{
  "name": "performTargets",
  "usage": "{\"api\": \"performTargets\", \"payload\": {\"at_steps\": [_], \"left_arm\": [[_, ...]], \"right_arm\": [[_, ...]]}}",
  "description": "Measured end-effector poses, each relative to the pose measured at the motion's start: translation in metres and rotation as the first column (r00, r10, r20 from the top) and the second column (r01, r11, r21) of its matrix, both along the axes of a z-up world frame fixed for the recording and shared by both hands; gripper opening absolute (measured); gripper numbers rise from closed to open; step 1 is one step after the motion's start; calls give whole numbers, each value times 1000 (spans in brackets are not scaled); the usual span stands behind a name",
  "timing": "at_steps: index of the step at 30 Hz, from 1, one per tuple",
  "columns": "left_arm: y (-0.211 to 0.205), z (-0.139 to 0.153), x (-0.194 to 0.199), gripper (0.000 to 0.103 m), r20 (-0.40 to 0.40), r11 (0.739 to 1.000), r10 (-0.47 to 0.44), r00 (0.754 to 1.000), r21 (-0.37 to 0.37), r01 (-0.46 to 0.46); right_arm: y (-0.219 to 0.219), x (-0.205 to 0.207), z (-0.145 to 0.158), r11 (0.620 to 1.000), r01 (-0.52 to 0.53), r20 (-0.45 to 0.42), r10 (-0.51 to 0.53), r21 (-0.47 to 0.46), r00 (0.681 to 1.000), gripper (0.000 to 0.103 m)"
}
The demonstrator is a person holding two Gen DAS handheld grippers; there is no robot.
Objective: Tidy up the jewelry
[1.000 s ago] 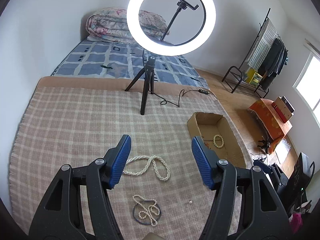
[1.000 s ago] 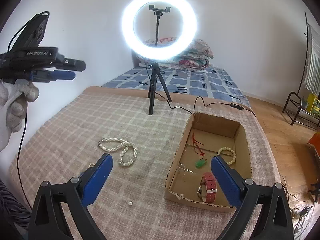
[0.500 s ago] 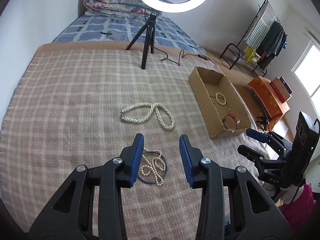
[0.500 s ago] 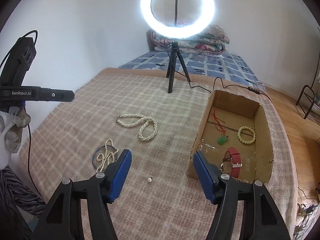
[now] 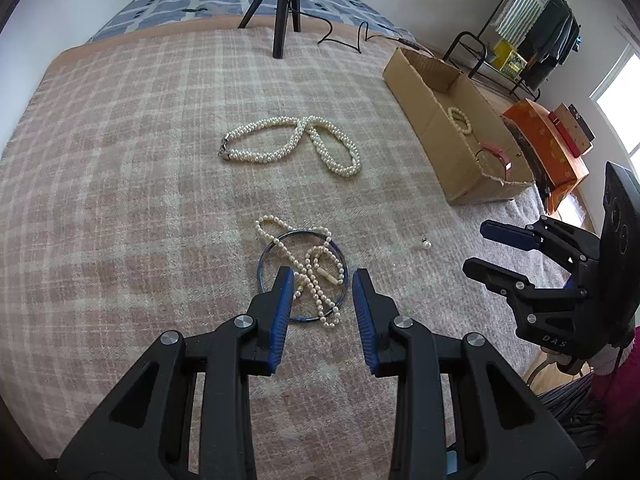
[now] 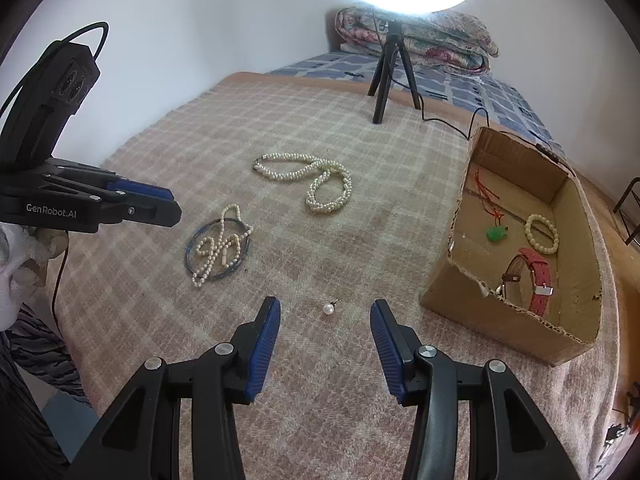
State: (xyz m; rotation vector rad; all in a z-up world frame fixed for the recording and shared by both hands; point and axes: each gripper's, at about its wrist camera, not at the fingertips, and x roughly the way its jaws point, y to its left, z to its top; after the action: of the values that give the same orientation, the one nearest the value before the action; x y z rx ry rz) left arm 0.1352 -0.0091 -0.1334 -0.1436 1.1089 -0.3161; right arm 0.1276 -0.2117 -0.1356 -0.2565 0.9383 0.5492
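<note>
Left gripper (image 5: 320, 284): fingers parted, empty, poised over thin pearl strand (image 5: 308, 268) tangled across blue hoop (image 5: 300, 276) on plaid blanket (image 5: 140, 200); strand lies just ahead, between the fingers.

Right gripper (image 6: 325, 320): fingers spread, empty; pearl earring (image 6: 329, 309) just ahead, between them.

Twisted pearl necklace (image 5: 292, 144): farther, untouched.

Cardboard box (image 6: 496, 320), right: red watch (image 6: 536, 276), bead bracelet (image 6: 542, 234), green pendant (image 6: 496, 233).

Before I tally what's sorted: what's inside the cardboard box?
Inside the cardboard box: a pale bead bracelet, a red-strapped watch, and a green pendant on red cord. The near wall hides part of the floor, so more could lie there.
</note>
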Motion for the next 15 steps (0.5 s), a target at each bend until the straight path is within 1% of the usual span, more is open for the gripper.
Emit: {"api": "performTargets", "payload": {"at_steps": [2,7,12,15], "left_arm": [[-1,-6,2,30,-17,1000,2,1000,5,-2],[-6,-18,7,30,-48,1000,-14,999,2,14],[-15,-30,10,30,-73,999,-32,997,23,33],[-17,-32,11,30,-67,999,-25,997,41,28]], "right_arm": [[2,2,-7,1000,0,-23,0,-6,1000,46],[5,6,-20,1000,-1,-55,0,-23,998,44],[4,11,-23,1000,7,-67,-9,-23,998,44],[2,14,-24,1000,15,-72,-16,-20,997,44]]}}
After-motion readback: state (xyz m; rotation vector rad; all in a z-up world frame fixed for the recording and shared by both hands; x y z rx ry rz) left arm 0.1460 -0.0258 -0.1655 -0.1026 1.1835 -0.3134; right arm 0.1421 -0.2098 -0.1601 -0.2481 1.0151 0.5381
